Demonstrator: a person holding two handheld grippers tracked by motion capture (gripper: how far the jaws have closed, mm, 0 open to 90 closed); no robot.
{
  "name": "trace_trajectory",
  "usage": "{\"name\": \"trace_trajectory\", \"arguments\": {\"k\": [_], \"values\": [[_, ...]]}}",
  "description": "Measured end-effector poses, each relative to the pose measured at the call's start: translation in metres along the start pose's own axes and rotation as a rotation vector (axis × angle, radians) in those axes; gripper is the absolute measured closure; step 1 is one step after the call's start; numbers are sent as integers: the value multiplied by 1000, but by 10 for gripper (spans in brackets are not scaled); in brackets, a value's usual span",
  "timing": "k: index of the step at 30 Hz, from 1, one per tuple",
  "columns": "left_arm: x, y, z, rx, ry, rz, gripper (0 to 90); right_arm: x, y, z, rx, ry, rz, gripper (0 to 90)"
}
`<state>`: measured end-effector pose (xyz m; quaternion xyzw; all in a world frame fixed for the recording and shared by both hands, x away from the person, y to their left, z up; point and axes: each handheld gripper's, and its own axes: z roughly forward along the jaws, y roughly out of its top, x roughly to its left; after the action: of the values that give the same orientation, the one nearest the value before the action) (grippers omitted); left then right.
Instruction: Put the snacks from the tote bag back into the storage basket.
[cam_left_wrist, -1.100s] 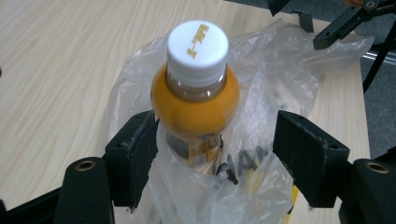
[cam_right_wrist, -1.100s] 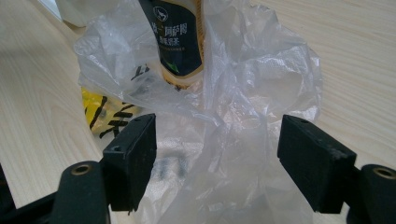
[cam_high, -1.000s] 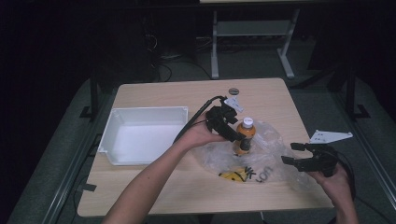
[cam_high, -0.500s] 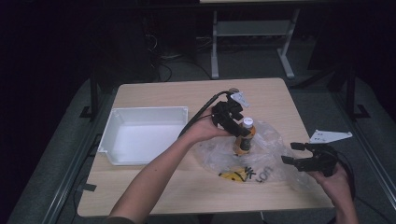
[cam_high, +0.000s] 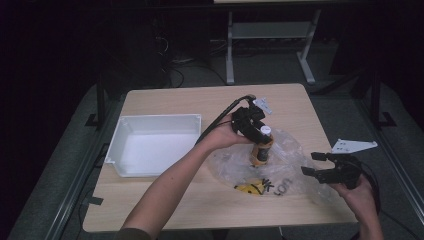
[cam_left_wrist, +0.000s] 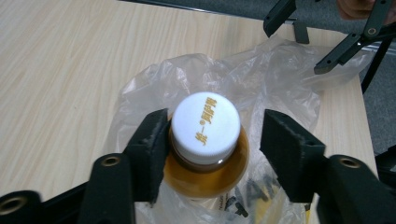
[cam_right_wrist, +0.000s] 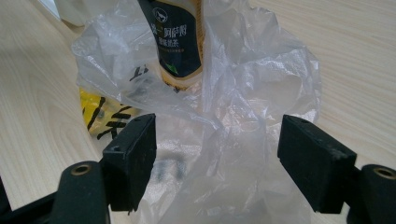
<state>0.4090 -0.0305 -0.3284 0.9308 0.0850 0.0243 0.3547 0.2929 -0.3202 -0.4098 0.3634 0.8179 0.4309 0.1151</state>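
bottle: the amber tea bottle with a white screw cap (cam_left_wrist: 205, 123) stands upright in a crumpled clear plastic bag (cam_high: 290, 165) on the light wooden worktop (cam_high: 165, 205)
left gripper (cam_left_wrist: 212, 140): jaws have just been closing around the bottle's neck, one pad touching, the other not quite there
right gripper (cam_right_wrist: 217, 149): jaws apart, hovering over the bag's edge, nothing pinched
tray: white plastic tray (cam_high: 125, 135) sits well apart, toward the left gripper's side

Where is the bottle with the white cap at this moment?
In the high view the bottle stands upright on the clear plastic bag, right of the white tray, between the jaws of the left tool.
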Motion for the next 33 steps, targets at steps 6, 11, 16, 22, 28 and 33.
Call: {"name": "trace_trajectory", "arguments": {"k": [6,11,16,22,28,33], "values": [[-1,1,1,9,21,17,504,1,1,1,-3,-2,-1,282],[0,0,-2,19,24,20,560,2,2,2,-4,-3,-9,283],[1,1,-1,25,24,24,558,2,2,2,-7,-4,-11,283],[0,5,1,33,26,31,553,2,2,2,-7,-4,-11,283],[1,5,0,32,17,28,565,2,2,1,-10,-7,-11,283],[3,5,0,24,8,17,582,2,2,1,-9,-7,-11,283]]}}
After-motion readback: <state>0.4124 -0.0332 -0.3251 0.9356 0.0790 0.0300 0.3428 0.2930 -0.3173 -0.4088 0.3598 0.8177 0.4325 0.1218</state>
